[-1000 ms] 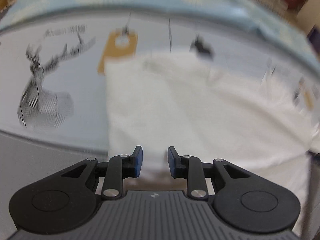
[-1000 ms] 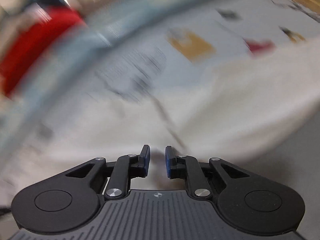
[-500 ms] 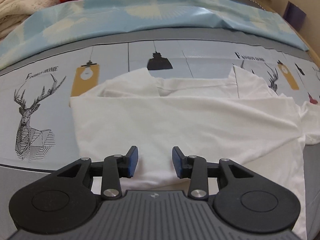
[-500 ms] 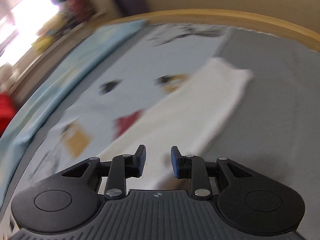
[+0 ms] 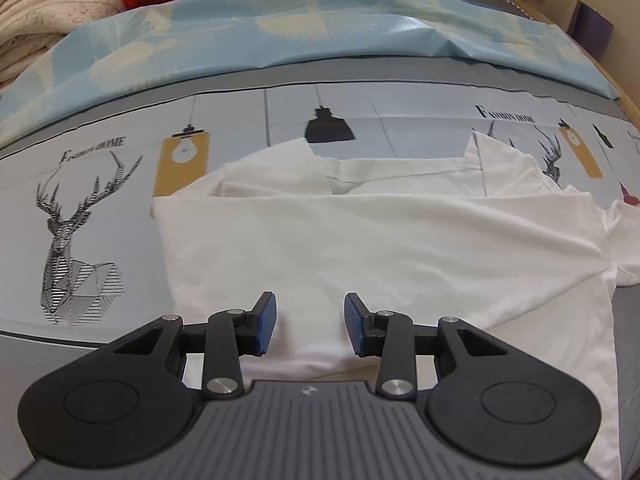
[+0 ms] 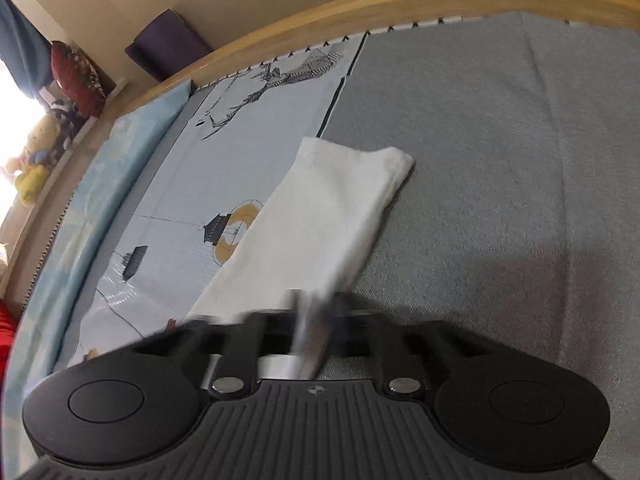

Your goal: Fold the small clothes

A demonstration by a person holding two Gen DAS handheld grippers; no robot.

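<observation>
In my left view the left tool hovers low over the near hem of the white shirt, pads spread wide with nothing between them. The shirt fills the middle of that frame, lying on the printed bedsheet, its near half already doubled over so the collar shows just above the fold edge. A deer print sits at centre left, and a blue patterned cover runs across the top.

In my right view a sleeve stretches from the centre toward the bottom of the frame, half on the printed sheet, half on the grey blanket. The right tool is blurred; it looks pinched on the sleeve's near end, though I can't be sure the pads are fully together.

To do this fold well, I'd carry the sleeve inward across the body in one low, smooth arc, keeping it taut. I'd keep the left tool ready to pin the hem so the folded layer doesn't drag or wrinkle.
</observation>
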